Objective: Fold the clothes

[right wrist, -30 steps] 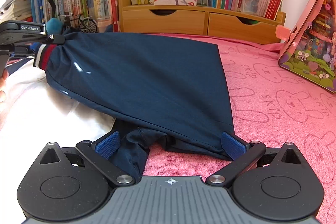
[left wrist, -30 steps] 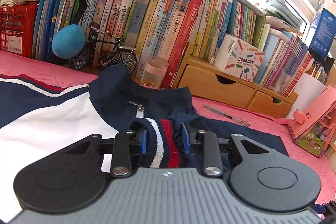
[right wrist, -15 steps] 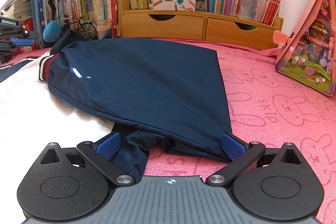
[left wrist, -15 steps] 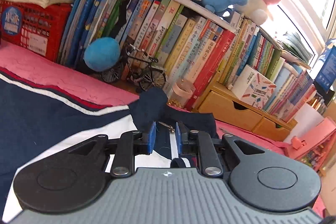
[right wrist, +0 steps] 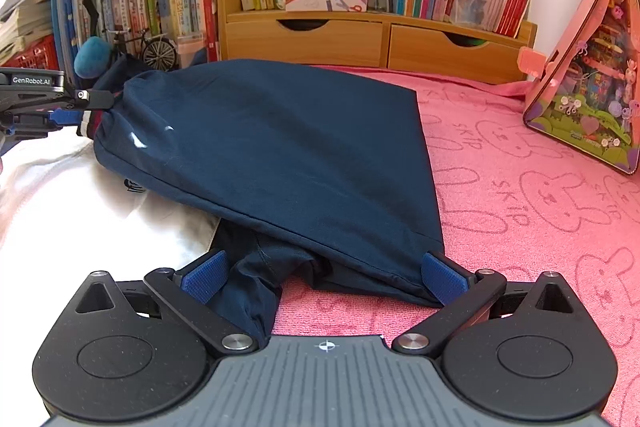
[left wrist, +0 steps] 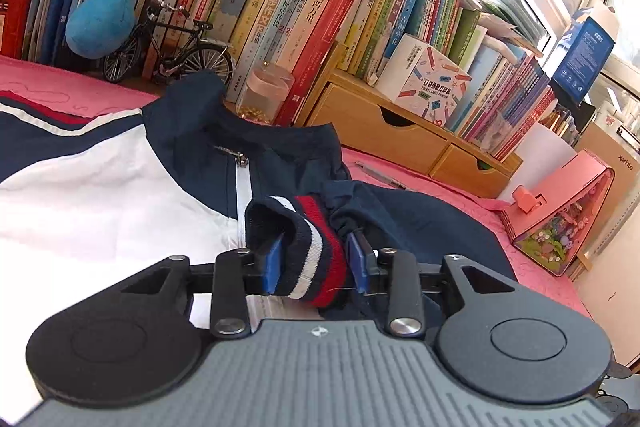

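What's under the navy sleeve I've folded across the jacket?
The navy sleeve lies over the jacket's white front and, at its lower edge, bunched navy fabric. Anything further beneath is covered.

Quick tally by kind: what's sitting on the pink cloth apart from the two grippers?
Jacket: 1
Pen: 1
Pink toy house: 1
Total: 3

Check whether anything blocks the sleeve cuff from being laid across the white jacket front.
Nothing visible does. The left hand-held gripper holds the striped cuff right over the white jacket front, which lies bare apart from its zipper. The pen lies off on the pink cloth.
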`<state>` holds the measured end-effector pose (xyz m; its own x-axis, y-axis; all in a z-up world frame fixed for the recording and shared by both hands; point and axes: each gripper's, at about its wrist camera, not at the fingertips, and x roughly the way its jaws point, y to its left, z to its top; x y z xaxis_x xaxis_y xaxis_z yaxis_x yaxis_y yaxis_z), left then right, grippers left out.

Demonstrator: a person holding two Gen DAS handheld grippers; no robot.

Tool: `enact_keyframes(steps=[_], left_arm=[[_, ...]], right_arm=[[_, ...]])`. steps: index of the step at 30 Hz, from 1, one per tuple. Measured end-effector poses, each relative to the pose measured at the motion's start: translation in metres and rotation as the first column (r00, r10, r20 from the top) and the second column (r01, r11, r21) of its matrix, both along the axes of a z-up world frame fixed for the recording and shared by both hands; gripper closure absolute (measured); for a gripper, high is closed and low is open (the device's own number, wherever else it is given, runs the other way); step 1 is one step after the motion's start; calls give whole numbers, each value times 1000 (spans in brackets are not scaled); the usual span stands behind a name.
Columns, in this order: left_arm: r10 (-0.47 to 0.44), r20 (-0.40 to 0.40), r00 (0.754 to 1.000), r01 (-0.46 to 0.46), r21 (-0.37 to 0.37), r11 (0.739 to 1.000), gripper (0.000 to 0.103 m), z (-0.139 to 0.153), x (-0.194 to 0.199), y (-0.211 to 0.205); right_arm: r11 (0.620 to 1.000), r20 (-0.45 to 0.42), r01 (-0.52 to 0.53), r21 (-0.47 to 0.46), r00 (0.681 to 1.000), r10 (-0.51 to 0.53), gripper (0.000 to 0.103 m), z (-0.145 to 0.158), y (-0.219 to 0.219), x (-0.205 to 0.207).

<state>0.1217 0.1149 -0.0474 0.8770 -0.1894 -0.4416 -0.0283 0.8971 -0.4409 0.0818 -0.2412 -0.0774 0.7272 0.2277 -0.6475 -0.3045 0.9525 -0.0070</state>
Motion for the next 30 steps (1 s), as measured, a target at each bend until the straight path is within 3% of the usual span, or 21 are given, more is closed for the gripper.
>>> enact_keyframes(steps=[1, 3, 7, 8, 16, 18, 20, 22, 24, 27, 30], left_arm=[[11, 14, 1000, -12, 16, 1000, 78, -2, -1, -1], [28, -44, 999, -28, 8, 1000, 74, -12, 4, 1], [52, -35, 998, -58, -185, 981, 72, -25, 2, 26], [52, -33, 998, -58, -193, 979, 72, -25, 2, 27], [40, -23, 999, -44, -181, 982, 62, -24, 3, 24], [22, -11, 1000, -24, -173, 985, 52, -22, 3, 21], [12, -6, 1000, -13, -148, 989, 28, -20, 3, 17], [18, -16, 1000, -20, -98, 995, 12, -16, 3, 9], [14, -15, 1000, -15, -91, 996, 9, -15, 4, 7], [7, 4, 1000, -6, -155, 988, 9, -18, 3, 12], [7, 38, 999, 0, -180, 984, 14, -17, 1, 14]], right_arm=[[1000, -1, 0, 1, 1000, 0, 0, 0, 0, 0], [1000, -2, 2, 2, 1000, -2, 0, 0, 1, -1], [1000, -1, 3, 0, 1000, -3, 0, 1, 1, -1], [1000, -1, 3, -1, 1000, -3, 0, 1, 1, 0], [999, 28, 5, -40, 1000, -4, 0, 2, 6, -4], [998, 47, 9, -66, 999, -6, 0, 3, 10, -7], [996, 58, 17, -83, 998, -12, 0, 3, 12, -8], [995, 67, 28, -96, 998, -22, 0, 4, 13, -9], [994, 70, 32, -103, 997, -25, 0, 4, 13, -9], [993, 79, 34, -117, 997, -25, 0, 4, 15, -10], [991, 87, 35, -129, 996, -23, 0, 4, 17, -11]])
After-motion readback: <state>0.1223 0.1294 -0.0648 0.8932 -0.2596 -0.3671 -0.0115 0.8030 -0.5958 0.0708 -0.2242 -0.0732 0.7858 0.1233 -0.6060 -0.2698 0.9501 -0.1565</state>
